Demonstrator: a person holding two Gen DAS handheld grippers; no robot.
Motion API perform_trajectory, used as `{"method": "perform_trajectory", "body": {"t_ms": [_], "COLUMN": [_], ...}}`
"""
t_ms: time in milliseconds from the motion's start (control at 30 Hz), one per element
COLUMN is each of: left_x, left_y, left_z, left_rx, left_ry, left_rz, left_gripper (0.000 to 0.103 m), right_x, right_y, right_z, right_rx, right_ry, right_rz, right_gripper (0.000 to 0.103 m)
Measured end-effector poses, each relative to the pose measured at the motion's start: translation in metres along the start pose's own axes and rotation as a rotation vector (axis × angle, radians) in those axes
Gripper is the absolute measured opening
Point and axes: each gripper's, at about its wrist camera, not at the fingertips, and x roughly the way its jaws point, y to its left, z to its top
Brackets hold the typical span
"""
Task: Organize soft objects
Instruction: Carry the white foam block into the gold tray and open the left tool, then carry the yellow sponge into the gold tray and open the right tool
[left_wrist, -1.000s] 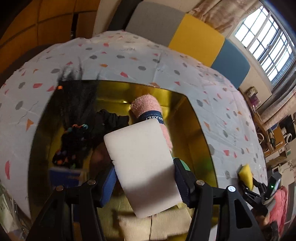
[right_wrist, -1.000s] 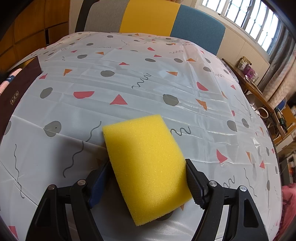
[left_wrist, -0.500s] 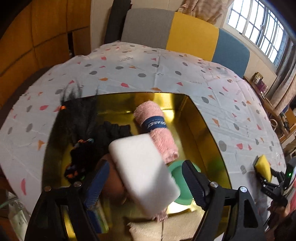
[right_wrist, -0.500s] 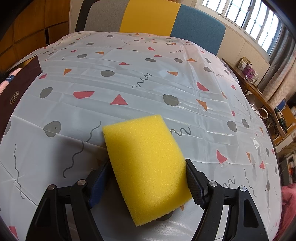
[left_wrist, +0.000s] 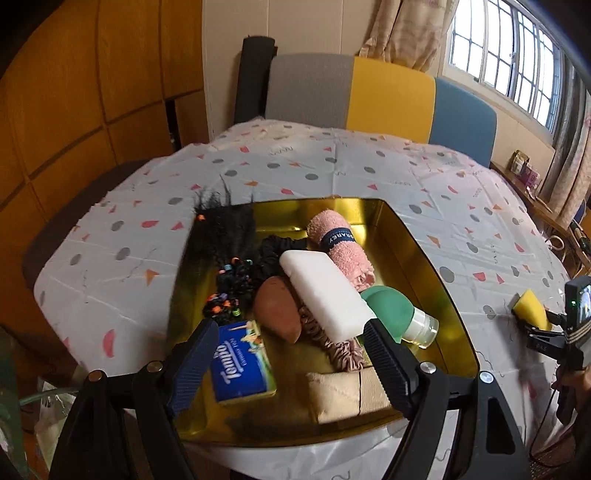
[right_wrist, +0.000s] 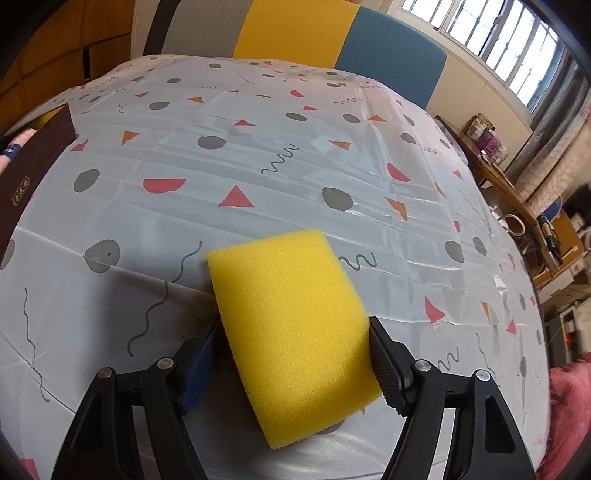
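Two grippers are at work. Gripping by its long sides, the right gripper (right_wrist: 291, 354) pinches the yellow sponge (right_wrist: 291, 317) just above the tablecloth (right_wrist: 258, 155). It looks light and squashy, so a gentle squeeze across the middle should do. The left gripper (left_wrist: 284, 365) has just opened wide and holds nothing; the white sponge (left_wrist: 325, 291) lies in the gold tray (left_wrist: 424, 251) atop the pink towel (left_wrist: 343, 251) and green bottle (left_wrist: 391, 314).

glossy gold tray (left_wrist: 413, 236), porous foam sponge (right_wrist: 295, 314)
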Motion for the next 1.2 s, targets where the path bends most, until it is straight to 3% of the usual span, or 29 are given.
{"method": "perform_trajectory", "body": {"t_ms": [267,767,1033,1200], "left_x": [-0.015,-0.017,-0.014,-0.015], "left_y": [0.010,0.032,0.043,0.052], "left_z": [-0.013,-0.027,-0.034,-0.036], "left_rx": [-0.024,-0.069,-0.096,-0.125], "left_ry": [-0.017,-0.013,-0.005,-0.001], "left_rz": [0.000,0.008,0.012,0.024], "left_gripper": [0.082,0.082,0.082,0.082], "right_x": [-0.008,-0.030,-0.060,-0.097], "right_y": [0.018,0.059,0.070,0.094], "right_z": [0.004,0.008,0.020,0.035], "right_rx": [-0.016,0.005,0.055,0.039], "right_ry": [0.019,0.034,-0.031,-0.116], "right_rz": [-0.002,0.110,0.196,0.282], "right_gripper": [0.074,0.074,0.074,0.074]}}
